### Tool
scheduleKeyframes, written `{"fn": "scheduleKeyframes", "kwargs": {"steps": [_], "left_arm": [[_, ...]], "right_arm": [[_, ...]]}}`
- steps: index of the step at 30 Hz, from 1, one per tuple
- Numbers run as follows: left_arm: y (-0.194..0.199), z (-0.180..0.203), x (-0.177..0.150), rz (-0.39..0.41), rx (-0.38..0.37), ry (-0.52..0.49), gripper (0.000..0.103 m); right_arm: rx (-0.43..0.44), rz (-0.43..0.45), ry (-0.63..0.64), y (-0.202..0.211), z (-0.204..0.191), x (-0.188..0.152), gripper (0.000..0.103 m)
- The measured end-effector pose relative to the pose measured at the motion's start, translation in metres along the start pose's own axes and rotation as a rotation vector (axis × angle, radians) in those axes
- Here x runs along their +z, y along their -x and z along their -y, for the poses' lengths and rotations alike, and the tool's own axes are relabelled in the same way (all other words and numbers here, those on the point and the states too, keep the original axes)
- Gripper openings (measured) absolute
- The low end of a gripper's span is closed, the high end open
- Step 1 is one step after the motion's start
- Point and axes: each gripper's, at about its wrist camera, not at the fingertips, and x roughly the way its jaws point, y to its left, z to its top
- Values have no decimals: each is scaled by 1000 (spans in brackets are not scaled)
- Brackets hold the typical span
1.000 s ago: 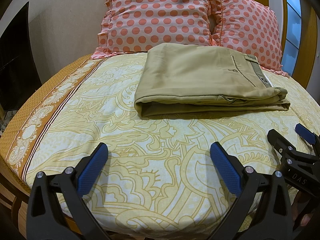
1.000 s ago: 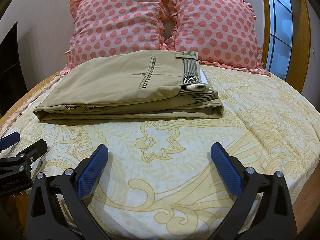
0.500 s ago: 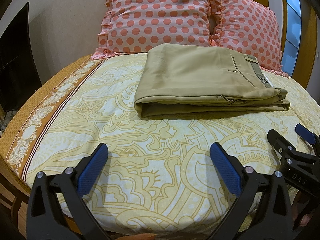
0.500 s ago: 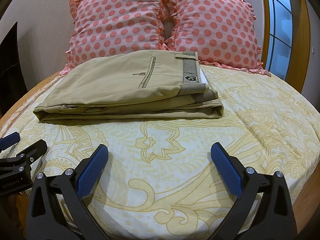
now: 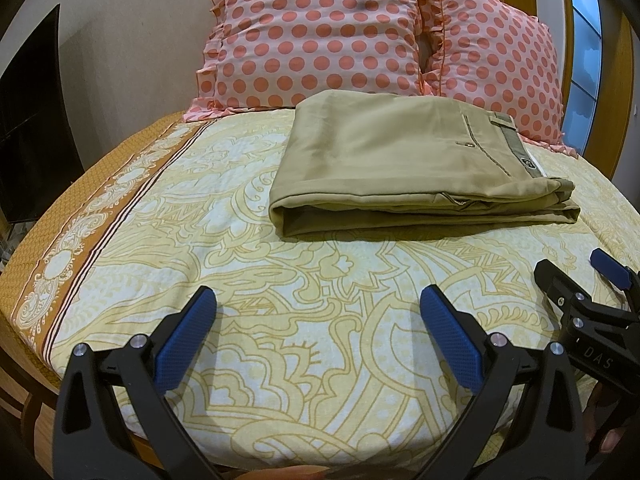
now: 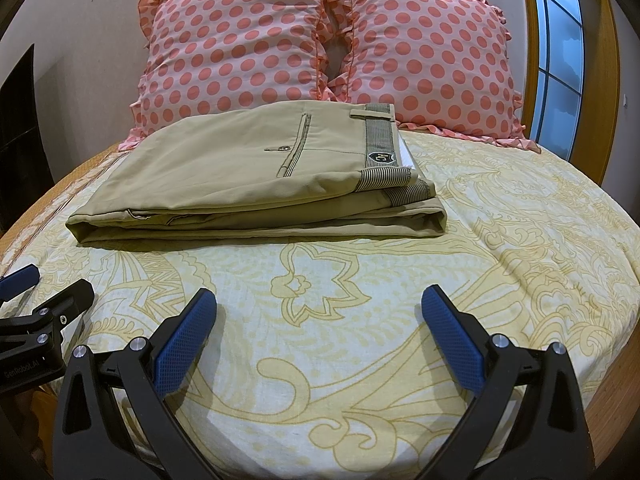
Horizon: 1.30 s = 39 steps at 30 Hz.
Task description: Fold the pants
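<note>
The khaki pants (image 5: 400,164) lie folded in a flat rectangular stack on the yellow patterned bed sheet (image 5: 248,280), waistband to the right. They also show in the right wrist view (image 6: 256,176). My left gripper (image 5: 318,312) is open and empty, held over the sheet near the bed's front edge, well short of the pants. My right gripper (image 6: 320,314) is open and empty, also short of the pants. Each gripper shows at the edge of the other's view: the right one (image 5: 576,276) and the left one (image 6: 44,284).
Two pink polka-dot pillows (image 6: 248,48) (image 6: 432,64) lean against the wall behind the pants. A window with a wooden frame (image 6: 560,60) is at the right. A dark panel (image 5: 32,120) stands at the left. The orange border of the sheet (image 5: 100,220) runs along the left bed edge.
</note>
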Motion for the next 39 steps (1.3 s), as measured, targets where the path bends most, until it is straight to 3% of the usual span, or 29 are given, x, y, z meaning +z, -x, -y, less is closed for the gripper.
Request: {"fn": "scheduleKeyframes", "kwargs": {"steps": [39], "left_arm": [[-2, 1, 1, -6, 2, 2, 101]], "right_arm": [[1, 1, 1, -1, 2, 0, 102]]}}
